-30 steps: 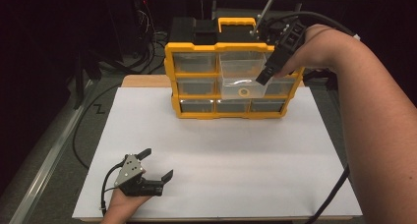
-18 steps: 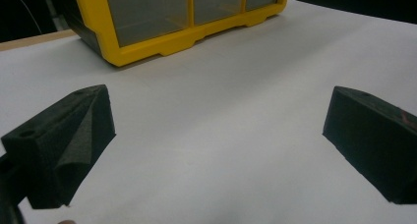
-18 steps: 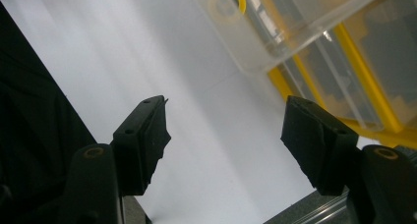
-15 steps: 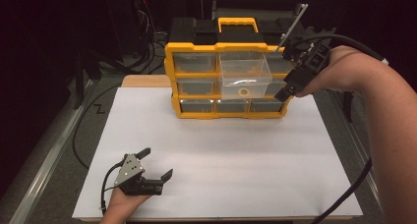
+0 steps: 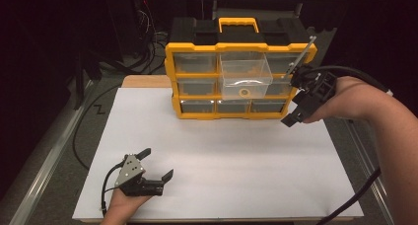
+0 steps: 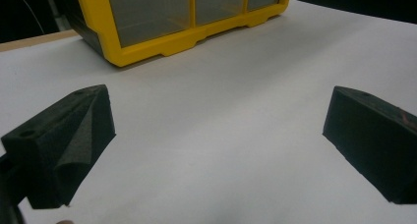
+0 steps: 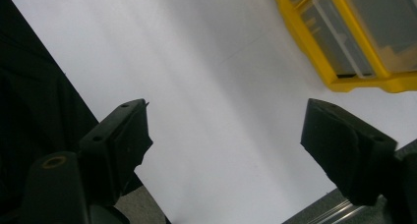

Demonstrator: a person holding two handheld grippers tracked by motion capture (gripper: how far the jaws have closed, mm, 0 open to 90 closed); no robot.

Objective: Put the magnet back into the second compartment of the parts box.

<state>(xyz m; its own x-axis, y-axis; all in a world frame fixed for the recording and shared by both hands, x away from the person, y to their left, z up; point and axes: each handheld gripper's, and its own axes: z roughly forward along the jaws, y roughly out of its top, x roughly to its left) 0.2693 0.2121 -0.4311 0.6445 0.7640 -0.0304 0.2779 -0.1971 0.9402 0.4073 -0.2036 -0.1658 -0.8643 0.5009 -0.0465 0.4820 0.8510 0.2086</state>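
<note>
Left tool: we hold it low at the near left of the worktop, jaws spread wide with nothing between them; in the left gripper view both pads sit well apart over bare white sheet.

Organiser: yellow-framed, black-topped, standing upright at the far middle of the worktop, with rows of clear drawers.

Drawer: the one we are working on, middle column, pulled out toward us and hanging forward of the frame; a small ring-like item shows low at its front, too small for us to name.

Right tool: in the air just right of the organiser's lower right corner, near the drawer but apart from it; jaws wide and empty, as the right gripper view shows.

Risk, drawer: we judge it could tip or slide out if nudged while drawn so far, spilling what it holds.

Risk, organiser: a push from one side with the left tool far off could shift or rock the whole case.

Risk, cable: it trails along the right edge and could snag.

Writing: we can read no brand, label or text anywhere.
</note>
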